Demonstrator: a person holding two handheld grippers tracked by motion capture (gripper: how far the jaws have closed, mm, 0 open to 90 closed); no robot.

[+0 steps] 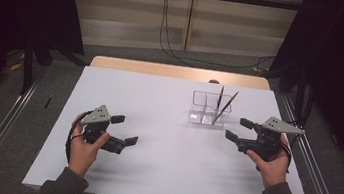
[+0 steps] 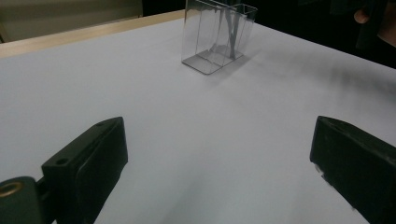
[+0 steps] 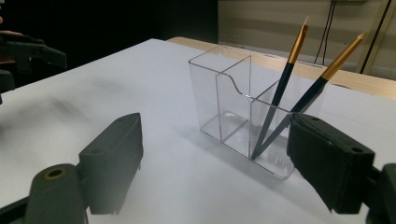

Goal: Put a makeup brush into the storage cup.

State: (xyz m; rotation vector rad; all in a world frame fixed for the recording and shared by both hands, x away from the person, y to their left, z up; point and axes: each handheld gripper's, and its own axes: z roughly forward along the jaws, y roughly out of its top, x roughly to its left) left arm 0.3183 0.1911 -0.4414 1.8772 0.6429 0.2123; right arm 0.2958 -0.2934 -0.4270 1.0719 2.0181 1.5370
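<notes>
1. Right claw (image 1: 237, 129) hovers just right of the clear holder (image 1: 210, 108), jaws apart, nothing between them.
2. Holder stands on the white tabletop (image 1: 164, 141), far right of centre; two pencils (image 1: 223, 108) lean in its right compartment.
3. Left claw (image 1: 125, 130) sits well apart, jaws wide, empty.

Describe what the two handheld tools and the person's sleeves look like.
Each hand holds a black two-jaw tool: the left tool and the right tool. Both carry a grey three-cornered plate dotted with small holes on top, blocky black jaws with a brass-coloured fitting at the base, and a thin black cable. The sleeves are dark olive-grey.
</notes>
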